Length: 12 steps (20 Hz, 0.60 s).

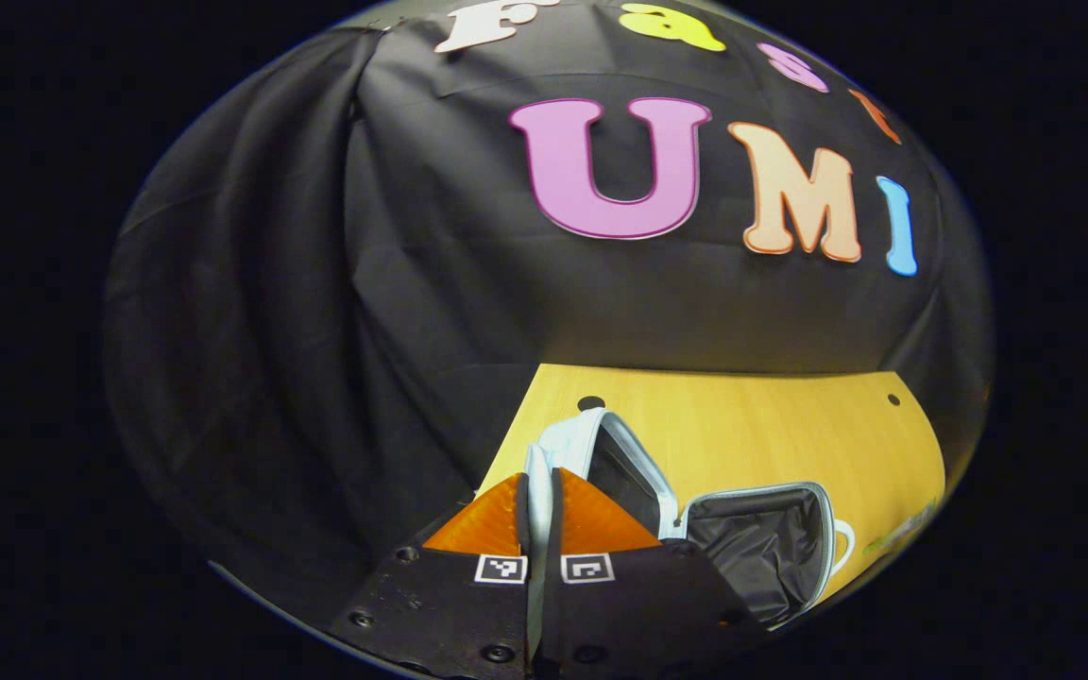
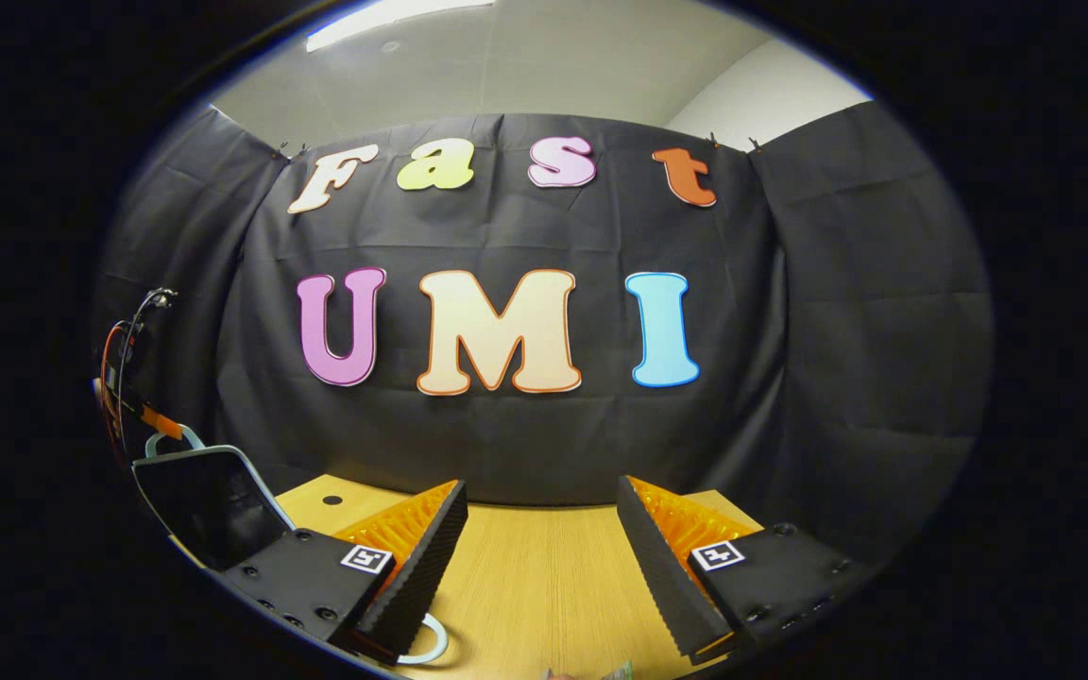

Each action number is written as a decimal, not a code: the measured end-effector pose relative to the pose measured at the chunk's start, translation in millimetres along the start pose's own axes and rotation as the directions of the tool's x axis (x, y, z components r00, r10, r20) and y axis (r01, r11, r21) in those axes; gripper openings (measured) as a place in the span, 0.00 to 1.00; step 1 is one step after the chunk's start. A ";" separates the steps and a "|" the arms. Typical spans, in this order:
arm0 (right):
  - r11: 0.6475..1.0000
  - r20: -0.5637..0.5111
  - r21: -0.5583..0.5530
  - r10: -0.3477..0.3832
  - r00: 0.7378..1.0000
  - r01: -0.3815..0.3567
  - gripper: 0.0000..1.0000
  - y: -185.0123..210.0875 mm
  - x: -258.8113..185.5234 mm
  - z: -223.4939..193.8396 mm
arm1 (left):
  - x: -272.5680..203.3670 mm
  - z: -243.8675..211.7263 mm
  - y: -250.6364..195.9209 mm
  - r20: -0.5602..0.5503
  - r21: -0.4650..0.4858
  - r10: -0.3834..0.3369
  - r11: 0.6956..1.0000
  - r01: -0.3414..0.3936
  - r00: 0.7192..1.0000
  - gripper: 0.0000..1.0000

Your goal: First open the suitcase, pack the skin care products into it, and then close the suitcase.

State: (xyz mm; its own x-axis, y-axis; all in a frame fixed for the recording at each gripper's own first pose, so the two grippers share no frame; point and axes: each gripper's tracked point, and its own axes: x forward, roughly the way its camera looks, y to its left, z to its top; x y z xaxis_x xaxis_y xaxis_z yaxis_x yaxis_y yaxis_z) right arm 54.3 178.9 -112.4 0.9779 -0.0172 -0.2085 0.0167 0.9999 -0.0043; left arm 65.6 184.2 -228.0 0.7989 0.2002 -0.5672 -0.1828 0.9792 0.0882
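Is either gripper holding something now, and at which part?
The left gripper is shut on the pale rim of the open suitcase lid. The right gripper is open above the table and holds nothing.

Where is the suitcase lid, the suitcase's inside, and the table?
suitcase lid (image 1: 601, 453), left gripper view, its raised pale rim.
suitcase's inside (image 1: 766, 548), left gripper view, the dark lining.
table (image 2: 553, 586), right gripper view, bare wood between the fingers.

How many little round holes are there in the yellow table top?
2 in the left gripper view: one hole at the table's back edge, just above the open suitcase, the other hole near the back right corner. The suitcase may hide more.
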 end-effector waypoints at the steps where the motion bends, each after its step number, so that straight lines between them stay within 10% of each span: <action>1: 1.000 -0.002 -0.009 -0.004 1.000 0.004 0.99 2.0 1.2 0.5 | 2.0 -3.4 1.3 -0.011 -0.009 0.008 1.000 -0.008 1.000 0.00; 12: 0.995 0.007 -0.104 -0.004 1.000 0.005 0.98 18.4 0.8 4.9 | 41.6 -70.4 26.1 -0.165 -0.113 0.133 0.982 -0.153 0.977 0.00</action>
State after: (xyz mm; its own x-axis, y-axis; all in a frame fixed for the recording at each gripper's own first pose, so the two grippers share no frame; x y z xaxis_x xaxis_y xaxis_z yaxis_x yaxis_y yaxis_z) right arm 56.4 197.3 -107.8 0.9793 -0.0211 -0.2014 -0.0006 0.9943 -0.1068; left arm 53.7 215.7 -306.9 0.6615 0.3204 -0.6781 -0.3661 0.9270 0.0809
